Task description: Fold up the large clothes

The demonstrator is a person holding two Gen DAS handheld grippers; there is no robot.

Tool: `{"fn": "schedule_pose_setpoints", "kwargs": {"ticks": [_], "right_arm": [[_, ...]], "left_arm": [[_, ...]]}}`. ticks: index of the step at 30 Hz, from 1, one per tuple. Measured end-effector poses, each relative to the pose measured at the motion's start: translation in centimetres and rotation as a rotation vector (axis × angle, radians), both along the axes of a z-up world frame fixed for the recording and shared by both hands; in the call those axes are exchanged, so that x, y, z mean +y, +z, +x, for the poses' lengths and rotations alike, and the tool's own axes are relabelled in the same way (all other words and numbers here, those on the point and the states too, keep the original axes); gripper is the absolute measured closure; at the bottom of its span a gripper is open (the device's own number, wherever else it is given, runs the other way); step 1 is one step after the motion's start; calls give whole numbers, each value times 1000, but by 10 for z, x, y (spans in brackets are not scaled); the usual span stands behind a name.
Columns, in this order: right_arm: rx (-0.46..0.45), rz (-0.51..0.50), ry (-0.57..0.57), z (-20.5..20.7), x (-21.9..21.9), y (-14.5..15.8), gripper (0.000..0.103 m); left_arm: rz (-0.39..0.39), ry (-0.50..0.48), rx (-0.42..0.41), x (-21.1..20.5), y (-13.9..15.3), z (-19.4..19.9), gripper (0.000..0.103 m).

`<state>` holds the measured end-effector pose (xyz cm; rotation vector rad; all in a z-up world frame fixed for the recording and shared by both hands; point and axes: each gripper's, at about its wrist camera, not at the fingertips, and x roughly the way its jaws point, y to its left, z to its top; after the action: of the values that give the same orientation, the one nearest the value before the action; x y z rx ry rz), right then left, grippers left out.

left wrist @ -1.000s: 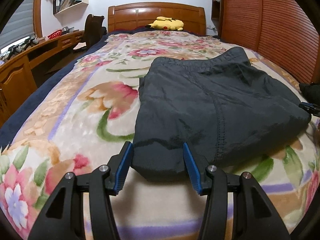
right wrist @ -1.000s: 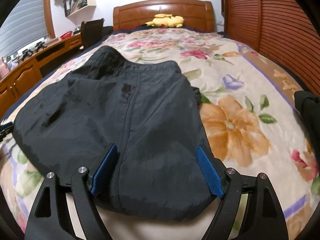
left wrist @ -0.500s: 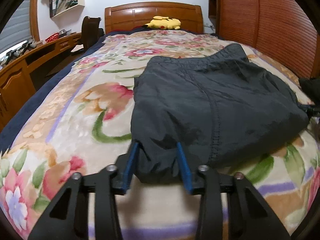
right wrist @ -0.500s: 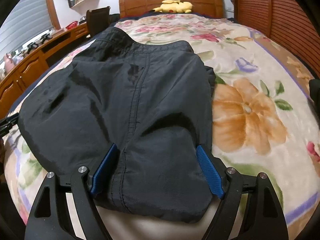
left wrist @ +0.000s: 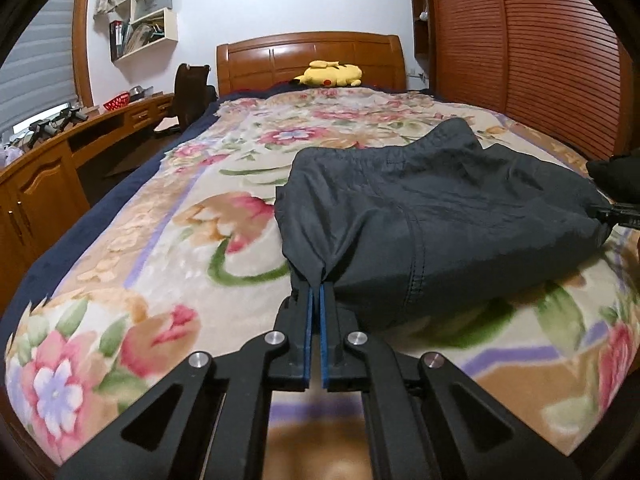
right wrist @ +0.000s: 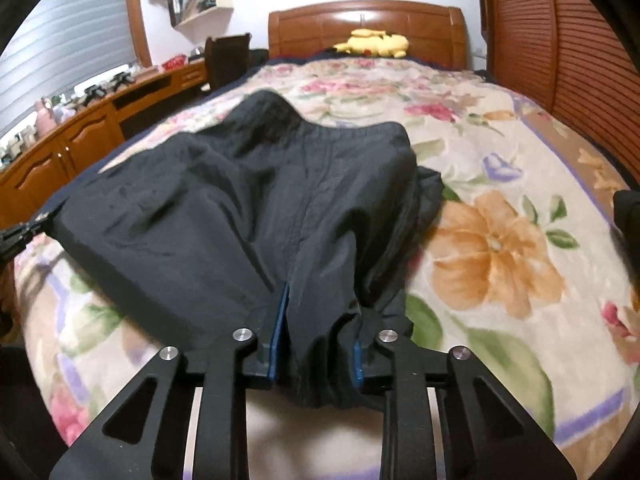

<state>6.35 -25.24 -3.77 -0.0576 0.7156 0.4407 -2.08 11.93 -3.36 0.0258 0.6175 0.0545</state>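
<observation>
A dark grey pair of trousers (left wrist: 440, 208), folded over, lies on the floral blanket (left wrist: 180, 248) of a bed. My left gripper (left wrist: 316, 286) is shut on the near left corner of the cloth, with the fabric pinched between the blue pads. In the right wrist view the same trousers (right wrist: 240, 200) spread ahead. My right gripper (right wrist: 322, 312) is closing, and a thick bunch of the near right hem is squeezed between its pads. Each gripper's tip shows at the frame edge of the other view: the right one (left wrist: 624, 216) and the left one (right wrist: 20, 236).
A yellow plush toy (left wrist: 330, 74) rests by the wooden headboard (left wrist: 308, 56). A wooden desk (left wrist: 60, 160) with clutter and a dark chair (left wrist: 192, 92) run along the left. Slatted wooden doors (left wrist: 520, 60) stand close on the right.
Both grippers closed from wide open onto the near edge of the trousers, gathering the cloth between the pads. The hem has lifted slightly off the blanket.
</observation>
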Motion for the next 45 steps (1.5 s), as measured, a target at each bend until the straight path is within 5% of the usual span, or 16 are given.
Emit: {"fn": "schedule_pose_setpoints", "kwargs": {"ticks": [8,13,16,20,21,27,34,45], "right_arm": [[-55,55,29,-48,-23,19,94],[-56,36,28,-52,-22,17,94],[-62,24,14,-51,-23,17,82],[-85,0,-57,-46,-29,26,39],[-97,-1,-67,-41,-30,31,37],[-93,-41,-41,11,-25,54,36],[-20,-123,-33,108,-14,55,36],[154,-106,-26,208,-13,-12,36]], "left_arm": [[-33,-38,-44,-10,15,-49,103],[-36,-51,10,-7,16,-40,102],[-39,-33,31,0,17,-37,99],[-61,-13,0,17,33,-39,85],[-69,-15,-3,21,38,-36,81],[-26,-47,22,32,56,11,66],[-8,-81,77,35,47,81,63],[28,-131,197,22,9,185,63]]}}
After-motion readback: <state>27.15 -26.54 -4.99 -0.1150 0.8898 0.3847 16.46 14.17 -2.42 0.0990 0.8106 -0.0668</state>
